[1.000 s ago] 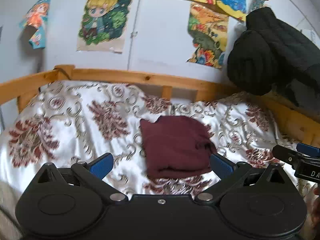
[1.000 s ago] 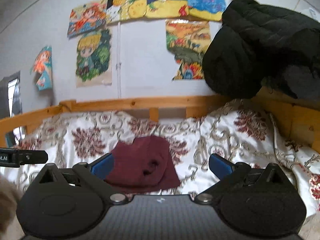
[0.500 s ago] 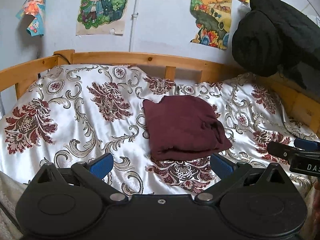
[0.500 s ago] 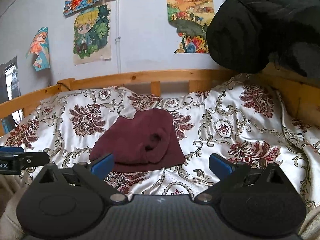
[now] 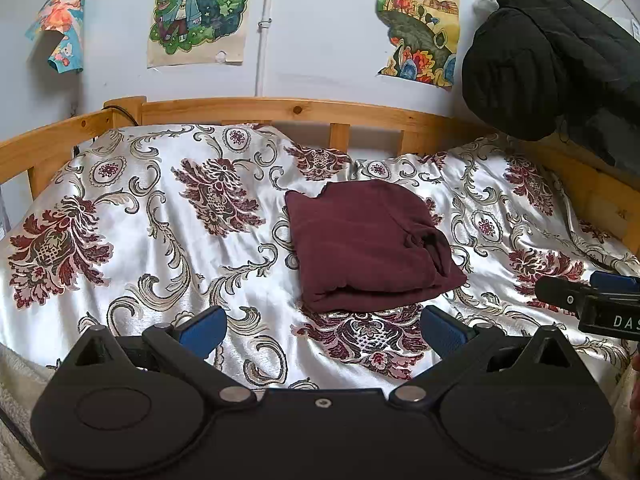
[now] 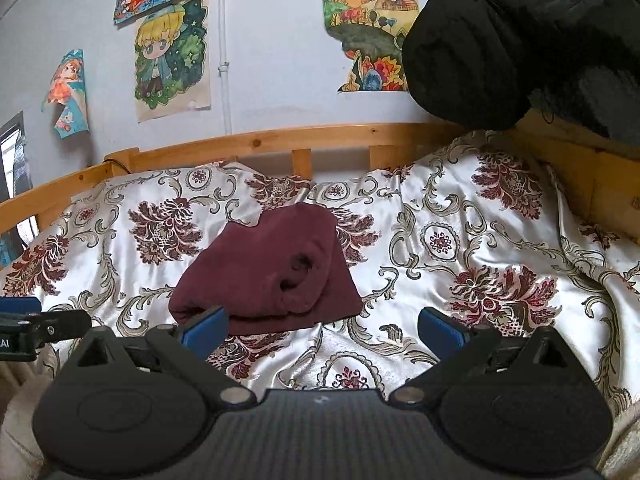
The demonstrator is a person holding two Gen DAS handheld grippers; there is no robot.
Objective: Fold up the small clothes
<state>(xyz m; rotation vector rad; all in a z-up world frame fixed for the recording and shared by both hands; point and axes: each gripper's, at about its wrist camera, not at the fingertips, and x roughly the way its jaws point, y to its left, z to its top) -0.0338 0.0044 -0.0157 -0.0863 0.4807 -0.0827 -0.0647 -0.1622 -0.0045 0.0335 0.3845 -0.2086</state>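
A dark maroon garment (image 5: 368, 244) lies folded in a compact rectangle on the floral bedspread (image 5: 160, 240); it also shows in the right wrist view (image 6: 268, 276). My left gripper (image 5: 322, 330) is open and empty, a little short of the garment's near edge. My right gripper (image 6: 322, 328) is open and empty, with its left blue pad (image 6: 204, 330) just in front of the garment's near edge. The right gripper's tip shows at the right edge of the left wrist view (image 5: 592, 300); the left gripper's tip shows at the left edge of the right wrist view (image 6: 40, 324).
A wooden bed rail (image 5: 280, 110) runs along the back and both sides. A black padded jacket (image 5: 552, 52) hangs over the right rail. Posters (image 5: 200, 8) cover the wall behind. A fuzzy cream blanket (image 6: 20, 420) lies at the near edge.
Both grippers have tilted down and moved toward the bed, so the folded garment now sits lower and larger in both views. Both stay open and empty.
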